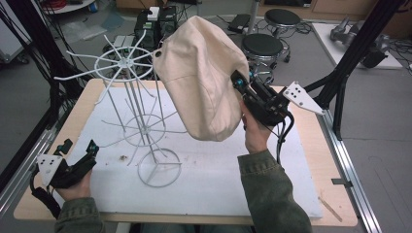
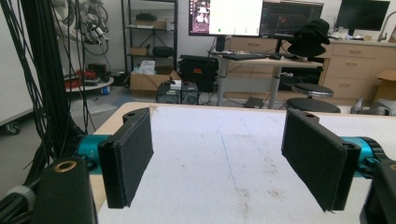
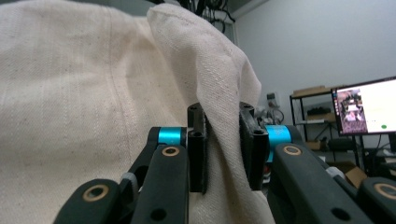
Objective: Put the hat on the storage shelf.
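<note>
Hat [image 1: 204, 73], cream cloth, hangs in the air above the far middle of the table [image 1: 301, 194], lifted by my right gripper [image 1: 238, 82]. From above, I see my right hand [image 1: 256, 131] raised over the white mat [image 1: 218, 179], with the gripper reaching up and left into the hat's right edge. In the right gripper view, the two black jaws are pinched tight on a fold of the hat [image 3: 93, 93], cloth squeezed between the pads [image 3: 198, 149] and rising above them. The rest of the fabric spreads wide to the left.

A white wire rack [image 1: 131, 97] stands on the mat just left of the hat. It has a round base, thin upright rods and a spoked wheel on top. The hat's left edge is near that wheel; I cannot tell whether they touch.

My left gripper [image 1: 80, 148] rests low at the near left corner of the table, well apart from the rack and hat. In the left gripper view its jaws stand wide apart with nothing between them [image 2: 219, 154], looking across the bare mat [image 2: 219, 140].
</note>
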Demonstrator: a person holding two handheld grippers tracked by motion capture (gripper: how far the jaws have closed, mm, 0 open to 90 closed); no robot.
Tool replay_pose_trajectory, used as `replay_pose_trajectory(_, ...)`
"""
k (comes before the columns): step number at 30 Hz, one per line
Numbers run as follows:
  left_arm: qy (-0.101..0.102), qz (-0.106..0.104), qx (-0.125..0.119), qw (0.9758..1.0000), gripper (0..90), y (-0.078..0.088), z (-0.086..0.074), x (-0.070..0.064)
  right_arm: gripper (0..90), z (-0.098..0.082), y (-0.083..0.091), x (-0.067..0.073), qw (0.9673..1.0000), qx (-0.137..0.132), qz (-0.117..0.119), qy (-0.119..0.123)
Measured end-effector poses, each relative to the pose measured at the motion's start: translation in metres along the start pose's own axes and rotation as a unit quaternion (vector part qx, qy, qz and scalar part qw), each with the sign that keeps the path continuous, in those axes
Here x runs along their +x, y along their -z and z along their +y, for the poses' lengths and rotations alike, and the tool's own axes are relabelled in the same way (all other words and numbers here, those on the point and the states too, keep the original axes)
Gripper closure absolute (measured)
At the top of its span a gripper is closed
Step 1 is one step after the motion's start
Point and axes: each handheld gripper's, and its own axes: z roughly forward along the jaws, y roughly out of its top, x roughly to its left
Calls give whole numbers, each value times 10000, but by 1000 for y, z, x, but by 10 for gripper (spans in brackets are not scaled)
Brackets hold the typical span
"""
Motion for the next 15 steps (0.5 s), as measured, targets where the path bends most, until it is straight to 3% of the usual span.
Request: replay_pose_trajectory(15,-9,-2,8,10000,250,0,0,0,746,-9,-1,-2,9994,225,-252,90)
